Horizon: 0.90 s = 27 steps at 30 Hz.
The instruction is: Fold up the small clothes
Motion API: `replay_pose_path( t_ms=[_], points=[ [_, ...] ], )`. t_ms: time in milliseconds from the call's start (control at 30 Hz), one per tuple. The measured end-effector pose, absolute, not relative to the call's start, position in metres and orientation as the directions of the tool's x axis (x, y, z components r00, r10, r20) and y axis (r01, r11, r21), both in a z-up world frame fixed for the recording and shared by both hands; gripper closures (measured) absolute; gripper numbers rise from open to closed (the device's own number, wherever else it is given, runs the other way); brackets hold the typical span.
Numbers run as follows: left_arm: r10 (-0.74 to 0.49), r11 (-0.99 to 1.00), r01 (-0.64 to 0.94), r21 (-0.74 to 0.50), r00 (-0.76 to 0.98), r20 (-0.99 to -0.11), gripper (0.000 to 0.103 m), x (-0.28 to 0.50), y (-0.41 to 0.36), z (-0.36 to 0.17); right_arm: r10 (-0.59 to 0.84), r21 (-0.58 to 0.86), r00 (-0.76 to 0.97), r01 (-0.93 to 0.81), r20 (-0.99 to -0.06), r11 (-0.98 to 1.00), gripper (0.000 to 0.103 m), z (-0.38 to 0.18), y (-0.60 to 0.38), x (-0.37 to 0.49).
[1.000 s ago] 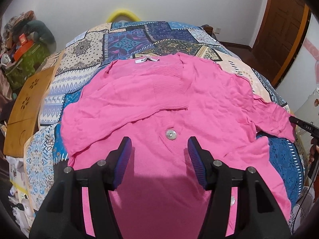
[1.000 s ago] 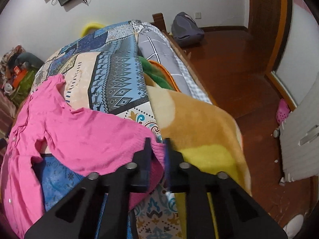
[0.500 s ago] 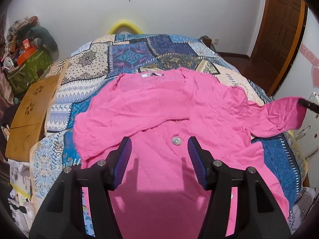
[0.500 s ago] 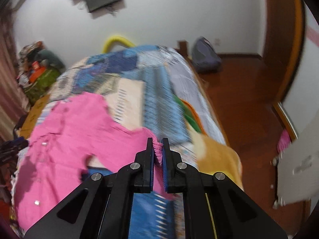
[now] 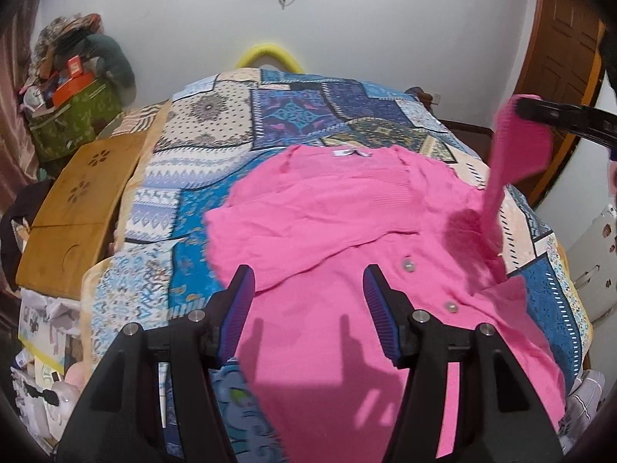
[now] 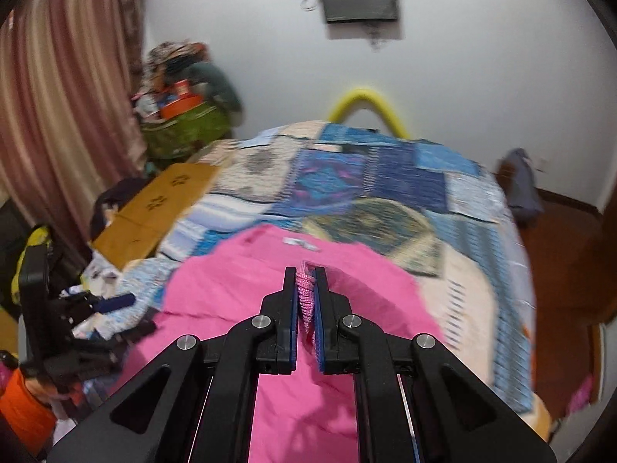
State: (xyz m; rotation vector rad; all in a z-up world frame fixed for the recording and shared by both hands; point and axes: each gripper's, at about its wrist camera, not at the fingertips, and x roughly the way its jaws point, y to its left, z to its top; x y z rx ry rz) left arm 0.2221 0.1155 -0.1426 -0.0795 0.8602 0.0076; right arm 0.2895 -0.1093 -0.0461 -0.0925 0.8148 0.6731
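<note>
A pink buttoned cardigan (image 5: 347,239) lies spread on the patterned bed quilt (image 5: 270,123), its left sleeve folded across the chest. My left gripper (image 5: 308,301) is open and empty, hovering over the cardigan's lower left part. My right gripper (image 6: 306,297) is shut on the cuff of the right sleeve (image 6: 304,301) and holds it up in the air above the cardigan (image 6: 239,293). In the left wrist view the lifted sleeve (image 5: 513,154) hangs from the right gripper (image 5: 524,108) at the right edge. The left gripper (image 6: 115,303) shows at the left in the right wrist view.
A wooden board (image 5: 77,200) lies along the bed's left side. A green bag with clutter (image 5: 73,115) stands at the back left. A yellow hoop (image 5: 270,54) rises behind the bed. A wooden door (image 5: 559,58) is at the right. Curtains (image 6: 58,115) hang left.
My right gripper has lifted the right sleeve off the bed and swung it up and inward over the cardigan. My left gripper has drawn back and shifted left, still open.
</note>
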Motion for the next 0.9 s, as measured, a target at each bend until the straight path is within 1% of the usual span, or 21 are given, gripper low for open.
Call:
replay_pose_path(
  t_ms=[100, 267, 300, 367, 433, 533, 567, 633, 733, 900],
  points=[
    [-0.017, 0.996, -0.058, -0.072, 0.65, -0.76, 0.045, 0.219, 0.128, -0.143, 0.543, 0.192, 0.438, -0.624, -0.717, 0.757, 0.097, -0.065, -0.068, 0.294],
    [-0.02, 0.992, -0.086, -0.096, 0.637, -0.771, 0.045, 0.221, 0.143, -0.147, 0.543, 0.203, 0.35, -0.668, -0.764, 0.716, 0.096, -0.108, -0.016, 0.299],
    [-0.019, 0.991, -0.091, -0.099, 0.633, -0.774, 0.045, 0.222, 0.145, -0.148, 0.541, 0.205, 0.338, -0.672, -0.77, 0.711, 0.094, -0.113, -0.01, 0.298],
    [-0.017, 0.99, -0.097, -0.1, 0.629, -0.777, 0.045, 0.225, 0.146, -0.149, 0.532, 0.206, 0.315, -0.678, -0.786, 0.706, 0.085, -0.119, -0.005, 0.295],
    [-0.026, 0.989, -0.099, -0.114, 0.628, -0.778, 0.045, 0.229, 0.146, -0.149, 0.53, 0.194, 0.323, -0.685, -0.784, 0.703, 0.067, -0.116, -0.01, 0.292],
    [-0.06, 0.984, -0.093, -0.152, 0.628, -0.776, 0.045, 0.237, 0.143, -0.15, 0.53, 0.147, 0.392, -0.684, -0.752, 0.715, 0.059, -0.099, -0.033, 0.287],
    [-0.071, 0.983, -0.089, -0.162, 0.625, -0.777, 0.045, 0.241, 0.141, -0.151, 0.528, 0.142, 0.402, -0.68, -0.748, 0.719, 0.057, -0.095, -0.038, 0.288],
    [-0.095, 0.98, -0.081, -0.183, 0.615, -0.782, 0.045, 0.253, 0.133, -0.155, 0.517, 0.13, 0.43, -0.663, -0.74, 0.737, 0.051, -0.089, -0.056, 0.291],
    [-0.127, 0.975, -0.071, -0.21, 0.599, -0.791, 0.045, 0.272, 0.122, -0.161, 0.486, 0.1, 0.468, -0.637, -0.738, 0.765, 0.05, -0.088, -0.086, 0.296],
    [-0.169, 0.959, -0.101, -0.266, 0.549, -0.818, 0.045, 0.308, 0.116, -0.184, 0.417, 0.085, 0.485, -0.569, -0.769, 0.818, 0.05, -0.111, -0.133, 0.307]
  ],
)
